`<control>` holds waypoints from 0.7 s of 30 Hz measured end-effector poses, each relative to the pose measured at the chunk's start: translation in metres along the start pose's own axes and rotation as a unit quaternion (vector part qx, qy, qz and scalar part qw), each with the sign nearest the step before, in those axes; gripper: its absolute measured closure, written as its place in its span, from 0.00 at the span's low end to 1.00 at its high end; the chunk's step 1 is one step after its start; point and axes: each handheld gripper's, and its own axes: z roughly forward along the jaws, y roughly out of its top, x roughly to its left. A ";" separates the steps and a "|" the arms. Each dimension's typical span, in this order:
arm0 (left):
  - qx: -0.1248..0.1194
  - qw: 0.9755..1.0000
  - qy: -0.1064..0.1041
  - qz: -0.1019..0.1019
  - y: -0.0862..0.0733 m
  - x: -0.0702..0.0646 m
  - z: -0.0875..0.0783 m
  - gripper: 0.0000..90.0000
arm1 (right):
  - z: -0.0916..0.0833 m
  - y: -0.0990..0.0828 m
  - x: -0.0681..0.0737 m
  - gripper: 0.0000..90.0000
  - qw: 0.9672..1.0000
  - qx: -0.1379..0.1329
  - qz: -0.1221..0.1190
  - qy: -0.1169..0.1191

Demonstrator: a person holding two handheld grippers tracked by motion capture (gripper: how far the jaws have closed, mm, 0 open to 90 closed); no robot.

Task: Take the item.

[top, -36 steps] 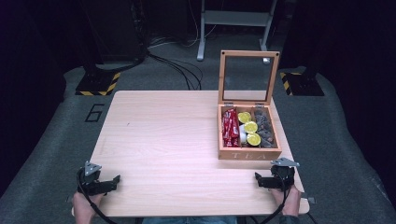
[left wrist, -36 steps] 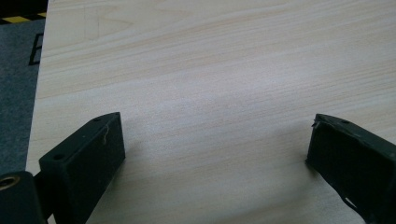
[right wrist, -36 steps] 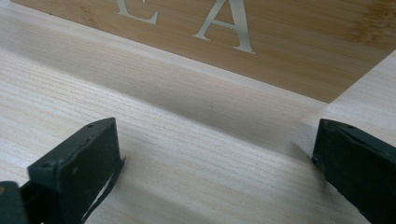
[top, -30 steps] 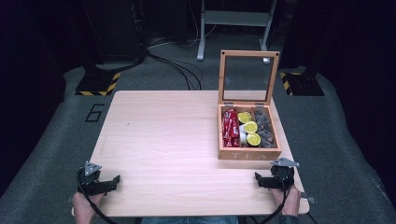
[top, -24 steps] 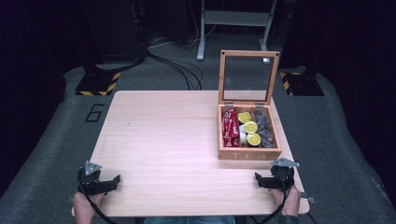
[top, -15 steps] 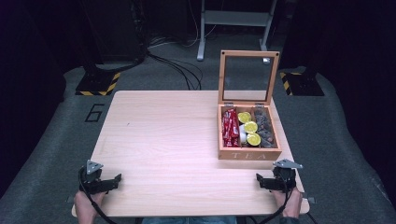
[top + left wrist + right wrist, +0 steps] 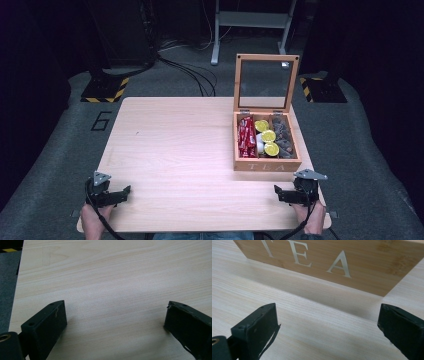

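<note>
A wooden tea box (image 7: pixel 266 165) stands on the right half of the table, its glass-paned lid (image 7: pixel 265 82) raised upright. Inside lie red packets (image 7: pixel 246 136), yellow round pieces (image 7: pixel 268 135) and dark pieces (image 7: pixel 284 137). My right gripper (image 7: pixel 295 194) rests open at the near right corner, just in front of the box. In the right gripper view the jaws stand wide apart (image 7: pixel 329 308), empty, facing the box front lettered TEA (image 7: pixel 317 257). My left gripper (image 7: pixel 110 194) lies open at the near left corner, its jaws (image 7: pixel 116 306) wide over bare wood.
The light wooden table (image 7: pixel 180 145) has open room across its left and middle. Grey floor surrounds it, with a painted 6 (image 7: pixel 101 121), black stands with yellow-striped bases (image 7: pixel 105 90) and cables (image 7: pixel 185 67) behind. The table's left edge (image 7: pixel 18 285) runs close to my left gripper.
My right gripper has edged slightly toward the near edge of the table. The left gripper and the box have not moved.
</note>
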 end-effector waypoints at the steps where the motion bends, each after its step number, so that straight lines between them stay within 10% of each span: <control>1: 0.000 1.000 0.000 0.000 0.000 0.000 0.000 0.04 | 0.000 0.001 0.001 0.02 1.000 -0.001 -0.001 -0.001; 21: -0.001 1.000 0.000 -0.001 0.000 0.000 0.000 0.04 | -0.011 0.037 0.012 0.00 1.000 -0.018 -0.017 0.014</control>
